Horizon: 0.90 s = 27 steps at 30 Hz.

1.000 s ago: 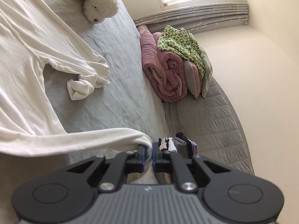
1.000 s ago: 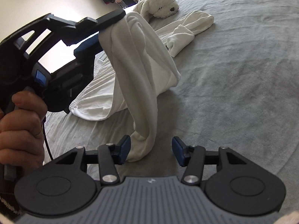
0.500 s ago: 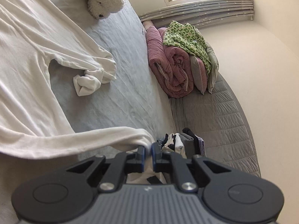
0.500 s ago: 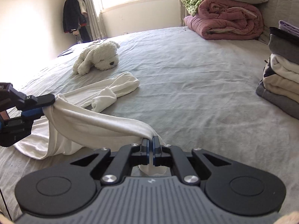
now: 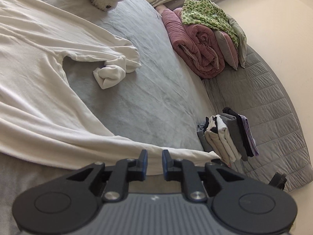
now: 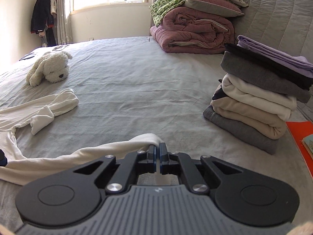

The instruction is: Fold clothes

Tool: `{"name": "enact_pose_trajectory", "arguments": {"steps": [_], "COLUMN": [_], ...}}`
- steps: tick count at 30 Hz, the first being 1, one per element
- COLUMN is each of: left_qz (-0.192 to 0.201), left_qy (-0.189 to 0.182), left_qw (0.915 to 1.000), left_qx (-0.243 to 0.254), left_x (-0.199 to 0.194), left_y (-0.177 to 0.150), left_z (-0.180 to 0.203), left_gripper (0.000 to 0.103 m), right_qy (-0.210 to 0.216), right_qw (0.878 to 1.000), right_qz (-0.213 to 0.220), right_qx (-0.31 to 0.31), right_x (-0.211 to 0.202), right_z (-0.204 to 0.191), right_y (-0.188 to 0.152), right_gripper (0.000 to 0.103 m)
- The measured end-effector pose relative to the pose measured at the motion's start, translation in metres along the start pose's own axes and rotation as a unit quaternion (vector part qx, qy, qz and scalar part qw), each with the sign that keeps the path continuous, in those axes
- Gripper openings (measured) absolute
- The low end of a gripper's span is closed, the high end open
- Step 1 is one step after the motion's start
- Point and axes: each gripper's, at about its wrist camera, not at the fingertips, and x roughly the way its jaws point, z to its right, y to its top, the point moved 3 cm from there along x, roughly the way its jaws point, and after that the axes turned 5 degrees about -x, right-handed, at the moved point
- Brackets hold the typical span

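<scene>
The white top point(image 5: 39, 90) lies spread out on the grey bed point(image 5: 156, 101), off to the left side in both views; its long way runs from the bunched sleeve point(image 6: 50, 109) near the toy dog point(image 6: 49, 68) down to the bottom edge close to the cameras; that bottom edge point(image 5: 121, 146) stretches like a long band across the front, from left to right.

The right gripper point(image 6: 157, 152) is pinched tight on one end of that band, and the cloth comes out of its jaws and trails away to the left; the left gripper point(image 5: 152, 160) sits over the same band further along, its jaws a little apart and opening, with the cloth lying under them and not squeezed.

So the top is mostly to the left of the right gripper, and the right hand is the one that has it; I think the next move is to pull or lay that edge straight, so the band needs to stay flat and not twist.

A pile of folded clothes point(image 6: 260, 98) stands well apart on the right; rolled blankets point(image 6: 195, 33) sit at the far end of the bed.
</scene>
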Motion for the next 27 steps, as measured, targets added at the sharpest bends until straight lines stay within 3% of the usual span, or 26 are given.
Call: {"name": "enact_pose_trajectory", "arguments": {"steps": [5,10,13,16,21,27], "left_qz": [-0.006,-0.006,-0.004,0.002,0.030,0.067], "left_qy": [0.047,0.063,0.068,0.076,0.095,0.128], "left_qw": [0.9989,0.9979,0.9975,0.9969,0.9947,0.9894], "left_qx": [0.006,0.013,0.017,0.021,0.024,0.012], "left_x": [0.001,-0.003,-0.008,-0.018,-0.045,-0.077], "left_y": [0.000,-0.002,-0.002,-0.003,-0.002,-0.002], "left_z": [-0.016,-0.021,-0.022,-0.025,-0.037,-0.058], "left_gripper": [0.017,0.022,0.025,0.027,0.027,0.027], "right_qy": [0.006,-0.015,-0.018,-0.009,0.059,0.157], "right_qw": [1.000,0.999,0.997,0.996,0.987,0.956], "right_qz": [-0.018,-0.016,-0.017,-0.023,-0.066,-0.122], "right_qx": [-0.003,0.037,0.067,0.085,0.133,0.215], "right_x": [0.025,0.040,0.042,0.039,0.033,0.035], "right_z": [0.002,0.021,0.033,0.040,0.038,0.022], "right_y": [0.000,0.002,0.003,0.001,-0.012,-0.032], "right_gripper": [0.009,0.017,0.031,0.032,0.032,0.032]}}
